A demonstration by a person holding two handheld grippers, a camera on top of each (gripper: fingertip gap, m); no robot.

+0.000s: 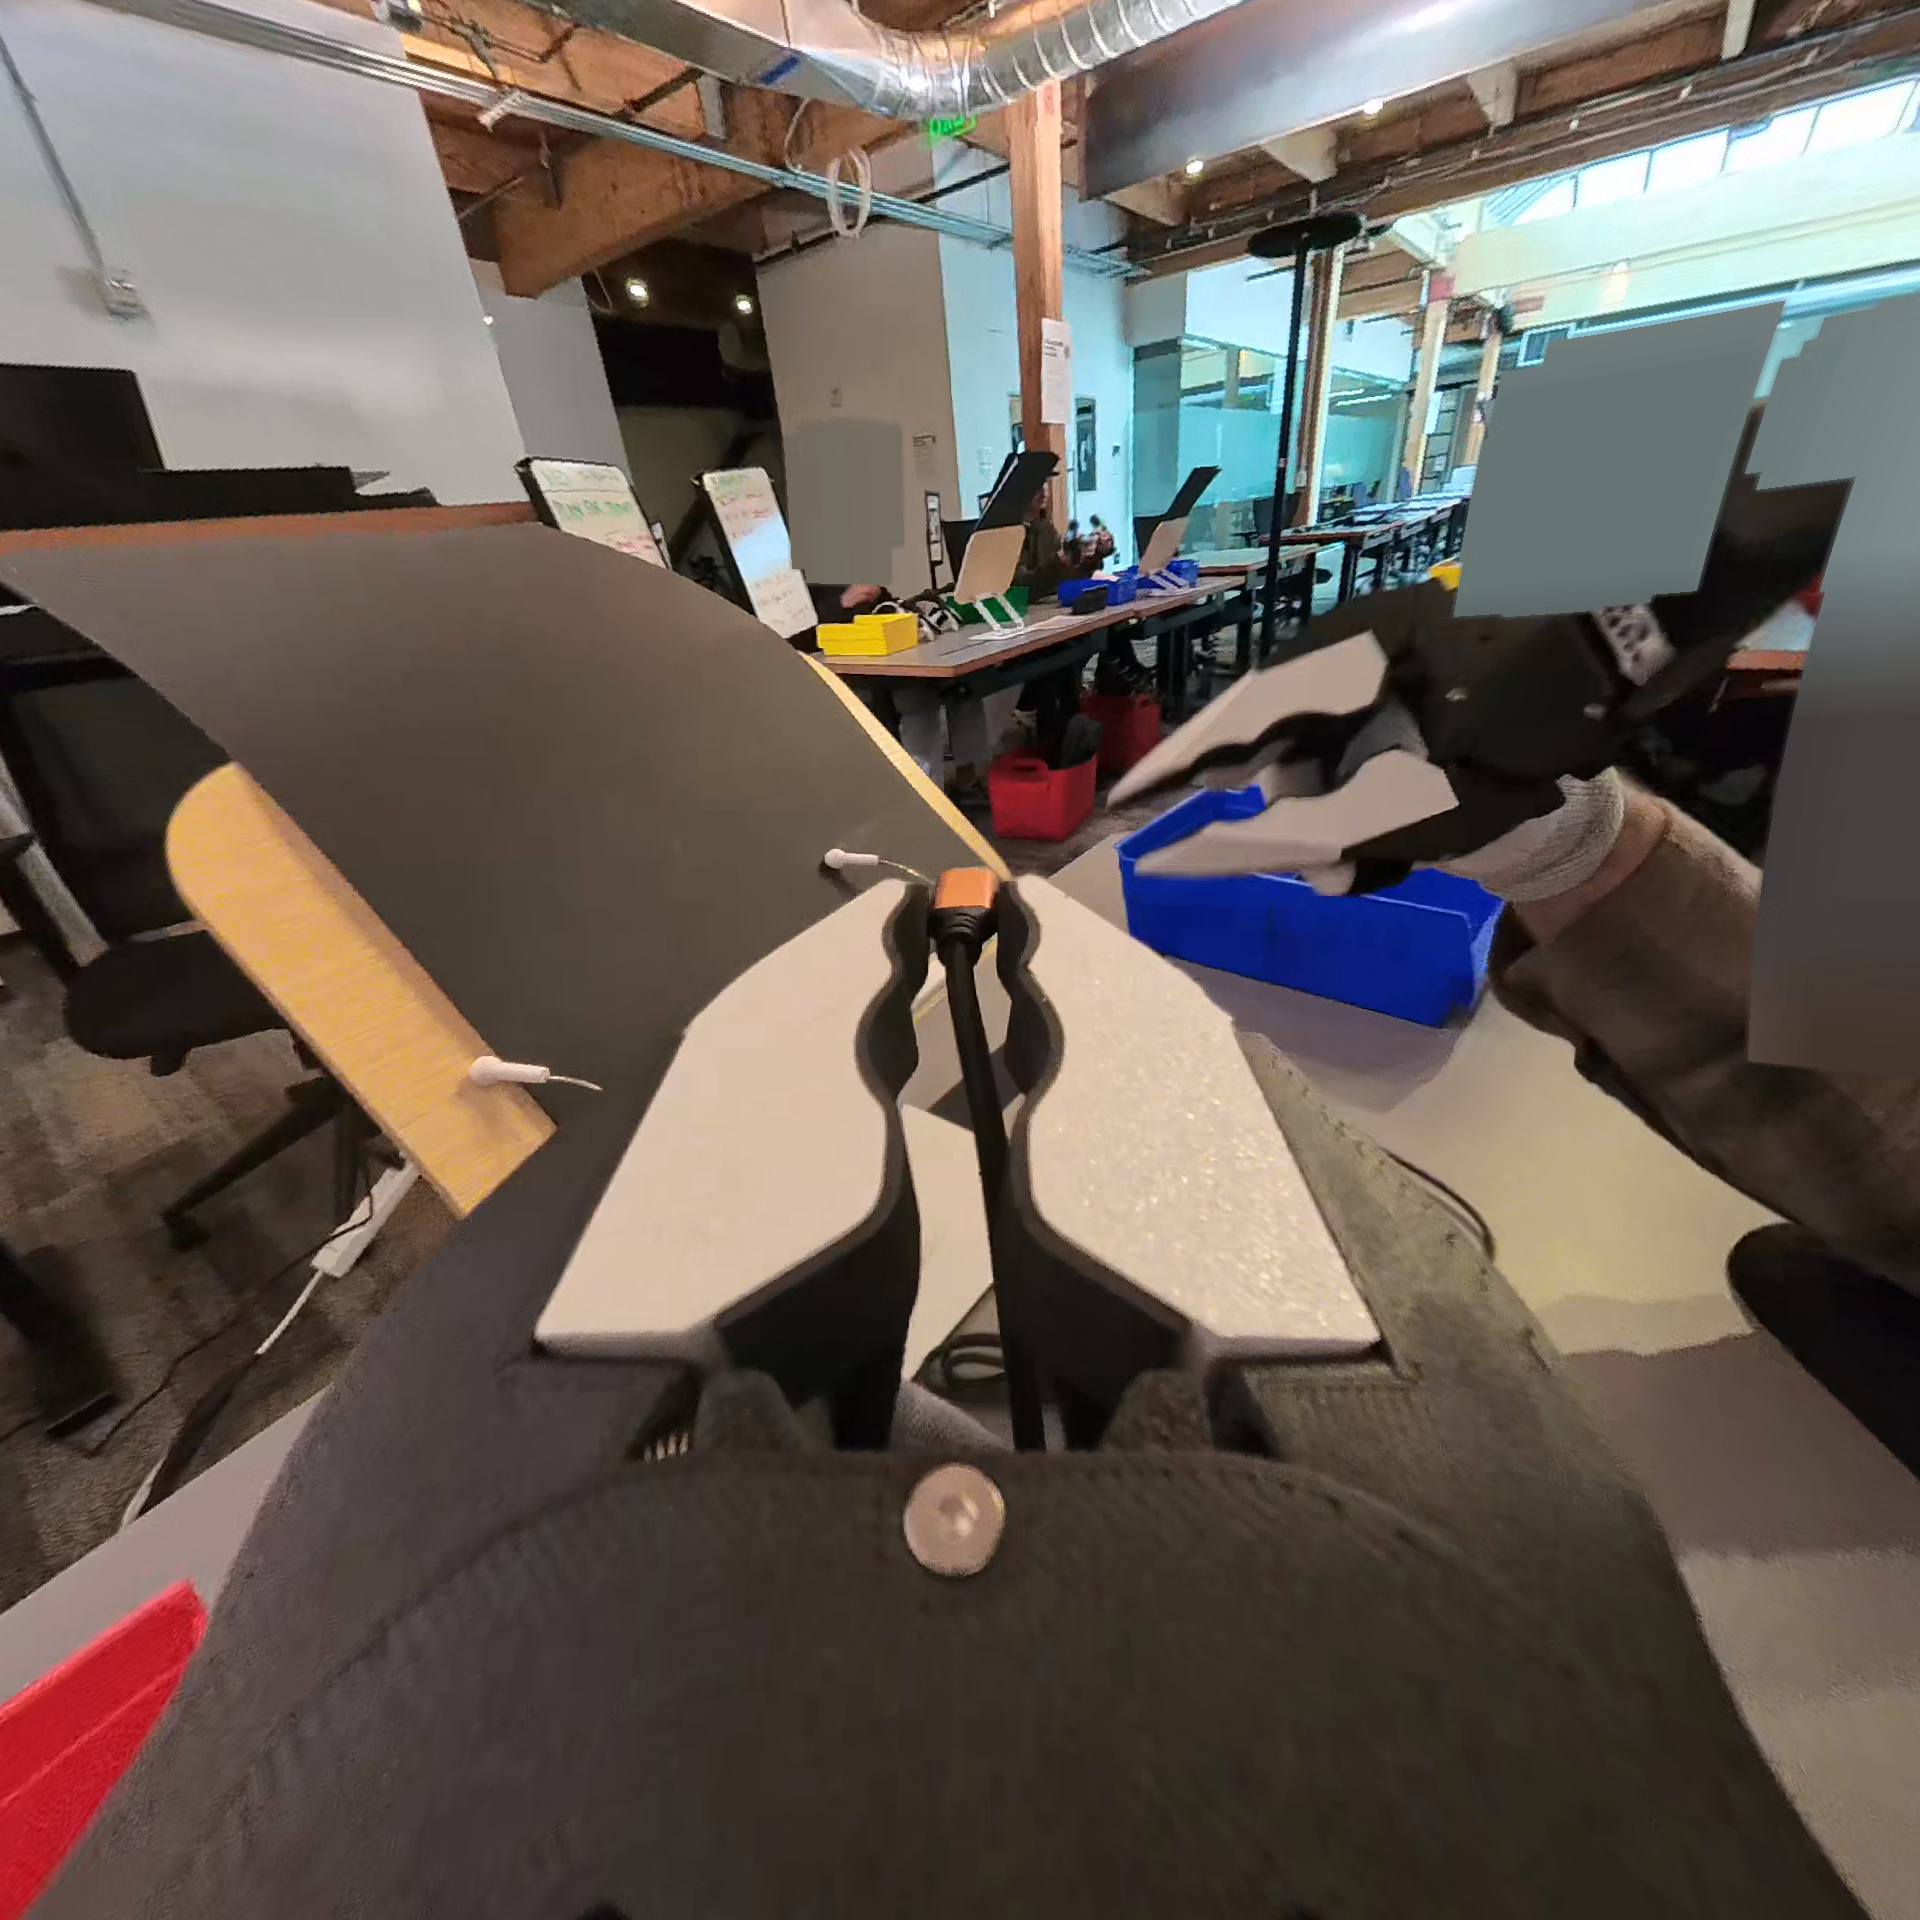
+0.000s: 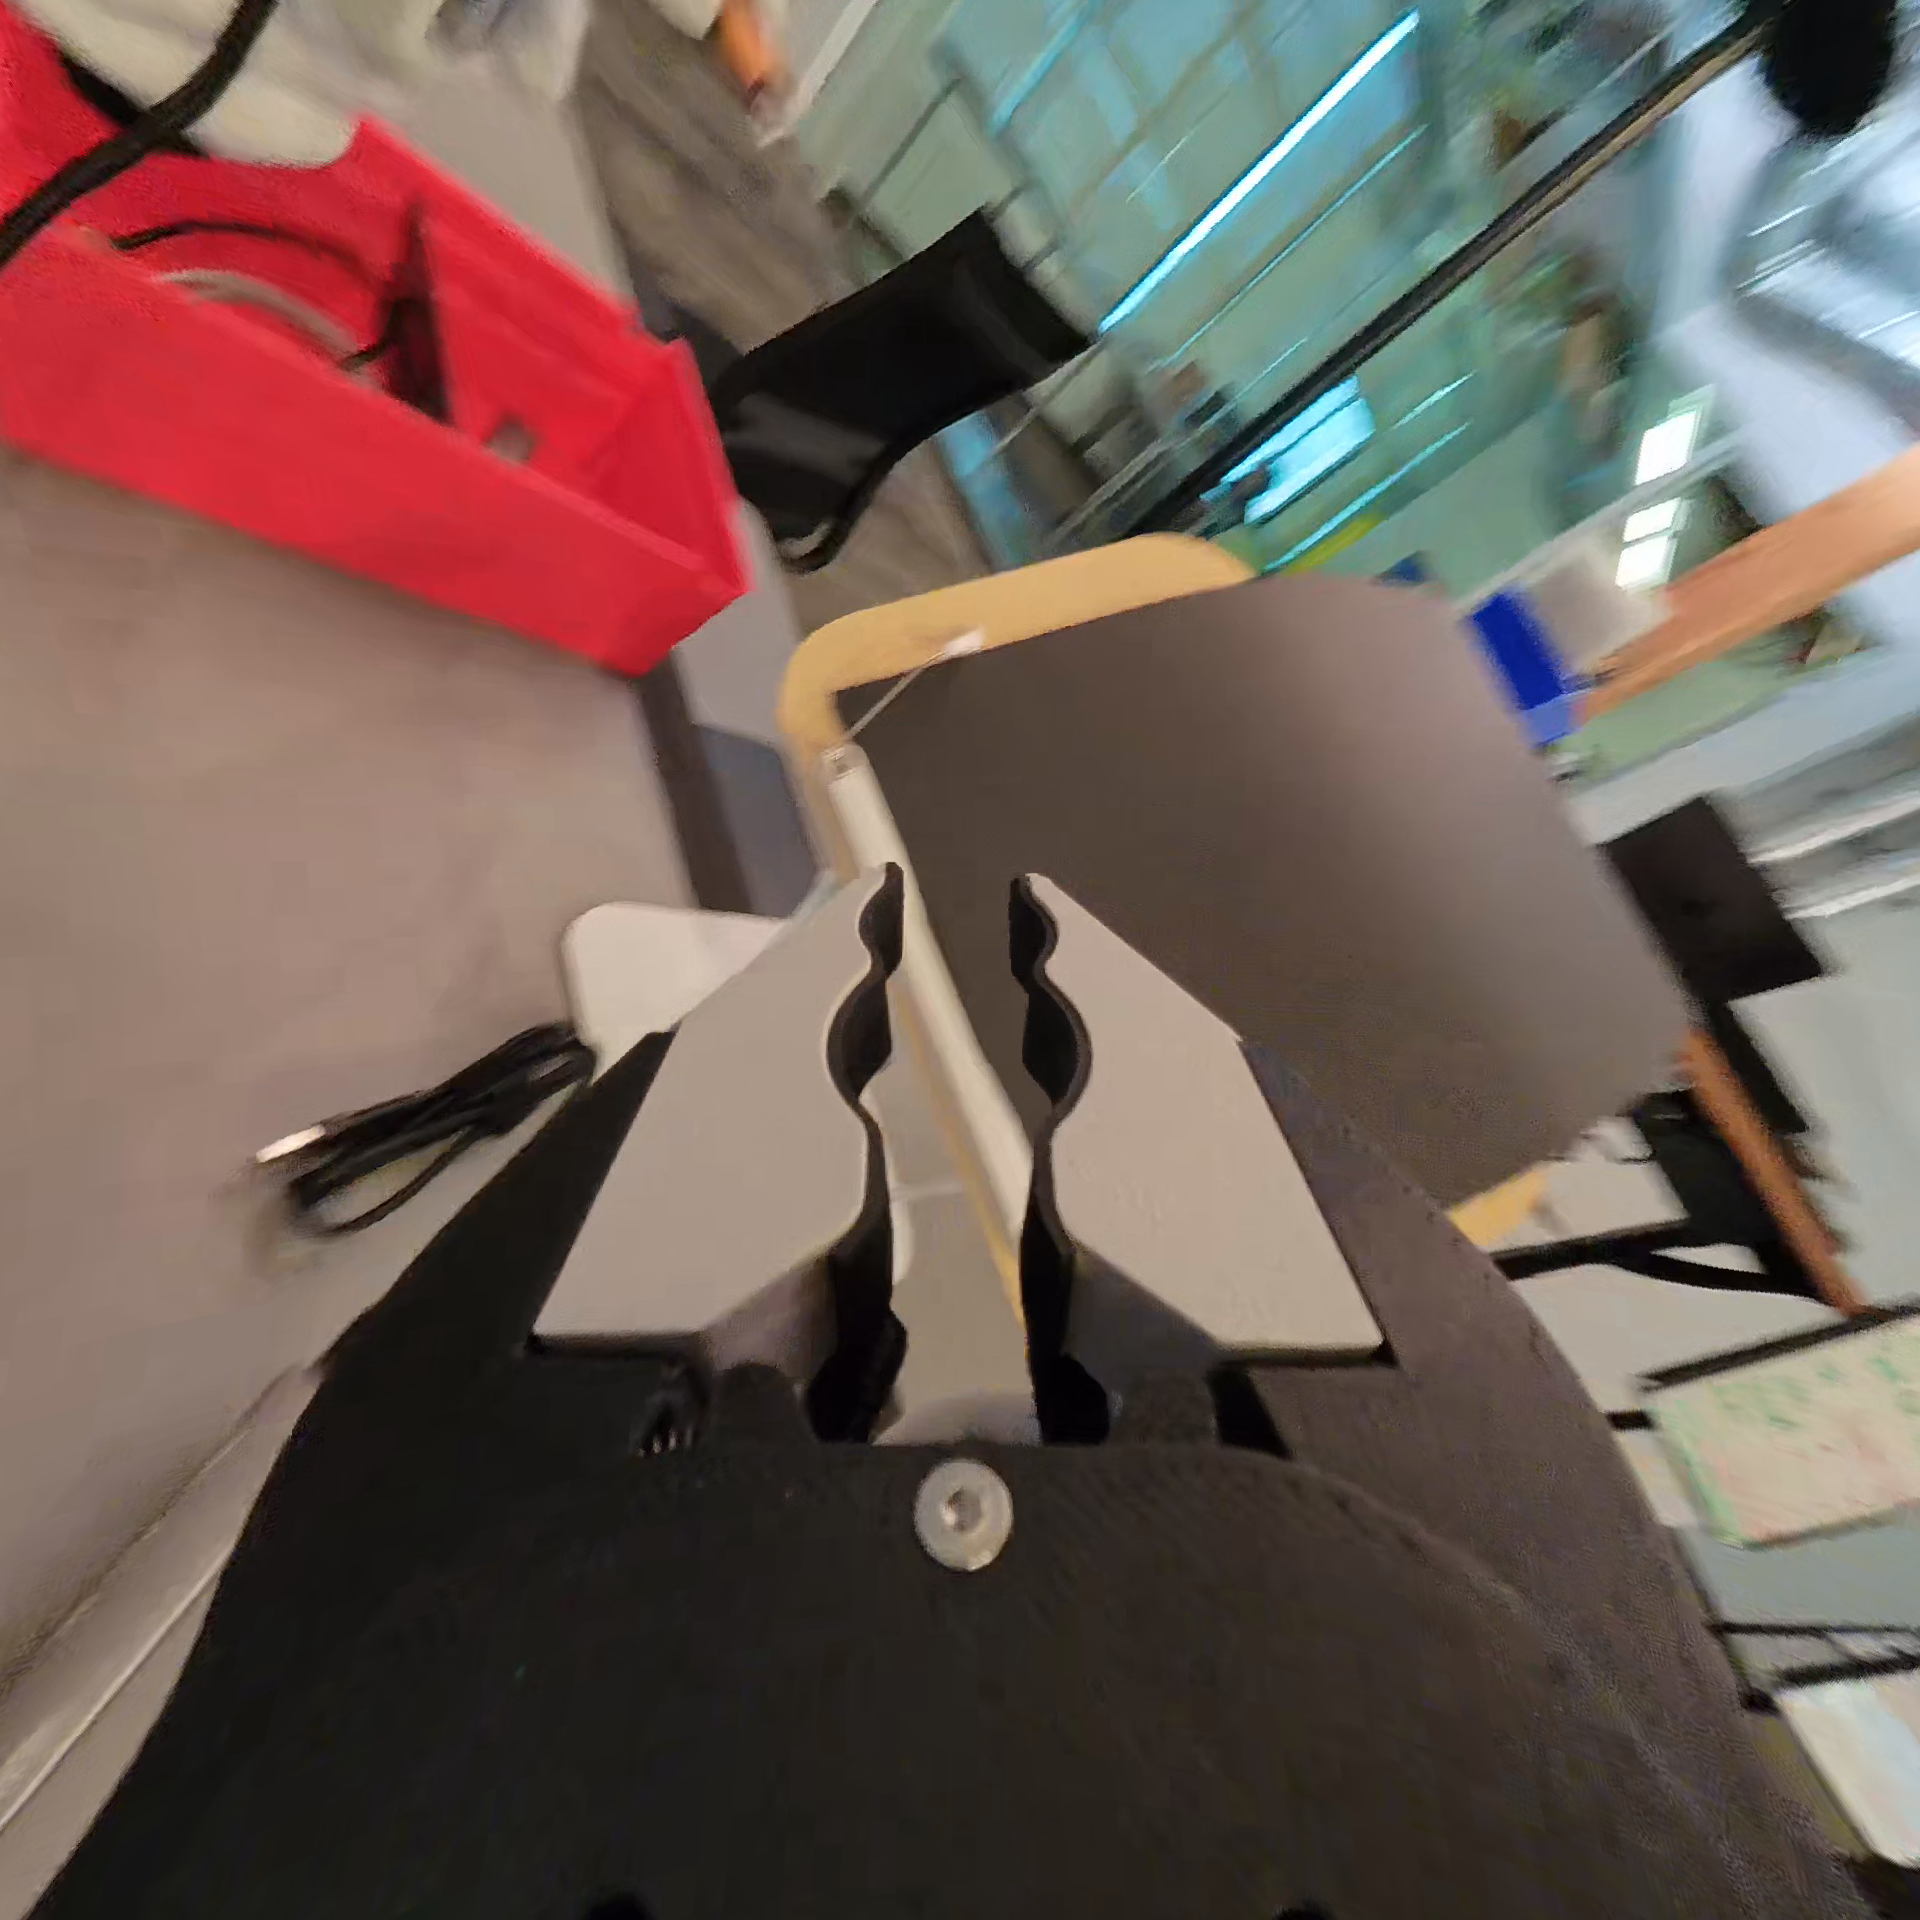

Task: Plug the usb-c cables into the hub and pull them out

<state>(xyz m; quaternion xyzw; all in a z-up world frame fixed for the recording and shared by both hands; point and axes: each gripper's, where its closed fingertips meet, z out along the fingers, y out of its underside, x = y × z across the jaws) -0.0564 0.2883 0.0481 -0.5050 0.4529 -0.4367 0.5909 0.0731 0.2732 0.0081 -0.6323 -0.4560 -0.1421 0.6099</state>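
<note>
Orange-collared plug of the black usb-c cable (image 1: 966,902) sits pinched at the tips of the left hand-held gripper (image 1: 966,896), centre frame, cord trailing back between the fingers. Right hand-held gripper (image 2: 956,883), jaws parted and empty, hovers over the grey surface (image 2: 260,831); blue bin (image 1: 1320,935) at right.

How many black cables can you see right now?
2: one black cable with an orange connector clamped in the left gripper; one coiled black cable on the grey table. Others may be hidden.
</note>
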